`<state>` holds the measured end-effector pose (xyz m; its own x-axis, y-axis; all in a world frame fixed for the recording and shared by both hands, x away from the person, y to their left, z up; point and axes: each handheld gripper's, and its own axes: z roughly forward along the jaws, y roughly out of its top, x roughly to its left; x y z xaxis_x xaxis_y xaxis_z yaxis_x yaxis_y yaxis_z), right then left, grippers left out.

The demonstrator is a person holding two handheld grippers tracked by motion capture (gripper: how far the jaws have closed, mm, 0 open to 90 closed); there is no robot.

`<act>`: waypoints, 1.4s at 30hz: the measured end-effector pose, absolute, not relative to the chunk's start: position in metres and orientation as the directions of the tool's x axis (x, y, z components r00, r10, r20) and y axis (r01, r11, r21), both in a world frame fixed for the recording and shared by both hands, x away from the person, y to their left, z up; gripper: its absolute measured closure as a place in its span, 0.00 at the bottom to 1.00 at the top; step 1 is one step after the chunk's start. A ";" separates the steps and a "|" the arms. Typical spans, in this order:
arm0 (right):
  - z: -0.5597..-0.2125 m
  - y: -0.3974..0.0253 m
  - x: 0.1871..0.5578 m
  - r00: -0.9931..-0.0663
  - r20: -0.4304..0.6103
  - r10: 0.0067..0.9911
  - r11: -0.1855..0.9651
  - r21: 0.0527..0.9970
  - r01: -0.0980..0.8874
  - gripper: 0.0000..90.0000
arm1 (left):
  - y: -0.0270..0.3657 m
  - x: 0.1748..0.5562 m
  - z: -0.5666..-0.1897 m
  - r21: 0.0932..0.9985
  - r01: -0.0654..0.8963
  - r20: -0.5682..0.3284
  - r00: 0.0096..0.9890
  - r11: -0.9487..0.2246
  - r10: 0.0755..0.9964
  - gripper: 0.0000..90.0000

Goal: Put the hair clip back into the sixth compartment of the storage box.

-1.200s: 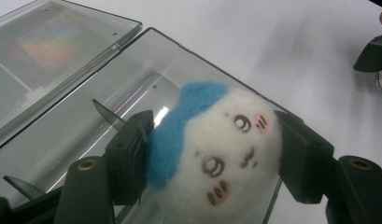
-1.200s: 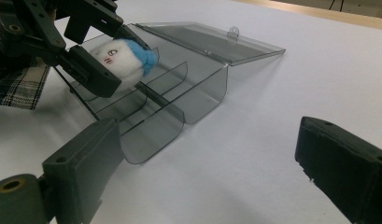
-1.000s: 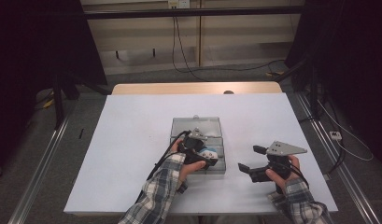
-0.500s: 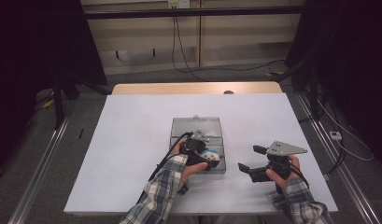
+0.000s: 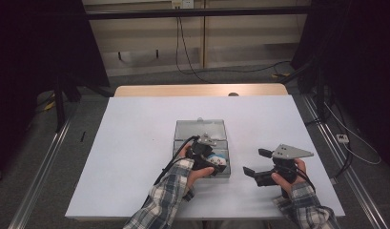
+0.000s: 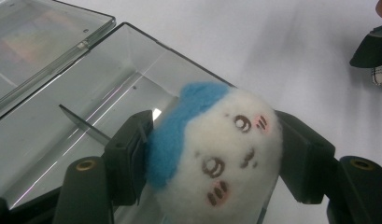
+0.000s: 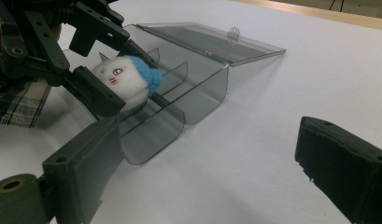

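Observation:
A small white plush toy (image 6: 216,154) with a blue patch and a stitched face is clamped between the jaws of my left gripper (image 5: 215,163). It hangs just over the near compartment of a clear grey plastic box (image 5: 200,132) whose lid lies folded back. From the right gripper view the toy (image 7: 125,79) sits above the box's dividers (image 7: 172,77). My right gripper (image 5: 254,164) rests low over the table to the right of the box, open, with nothing between its jaws.
The box stands on a white table (image 5: 135,143) with a wooden strip (image 5: 197,90) at its far edge. Dark curtains, rails and floor cables surround the table. Bare tabletop lies left of the box and behind it.
The left gripper with the toy has shifted only slightly over the box. The right gripper has stayed in place.

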<state>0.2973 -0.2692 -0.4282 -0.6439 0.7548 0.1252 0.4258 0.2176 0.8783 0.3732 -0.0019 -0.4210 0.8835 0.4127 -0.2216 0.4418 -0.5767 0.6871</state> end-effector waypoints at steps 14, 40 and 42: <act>-0.428 -0.269 0.297 -0.643 0.127 0.755 0.215 0.879 0.426 0.08 | -0.005 0.375 -0.423 0.688 0.446 -0.232 0.882 -0.573 0.409 0.31; -0.428 -0.267 0.300 -0.637 0.135 0.759 0.204 0.880 0.429 0.08 | 0.012 0.382 -0.410 0.718 0.469 -0.251 0.864 -0.515 0.436 0.26; -0.428 -0.267 0.302 -0.634 0.135 0.762 0.202 0.880 0.431 0.08 | 0.017 0.385 -0.407 0.724 0.474 -0.253 0.859 -0.502 0.446 0.25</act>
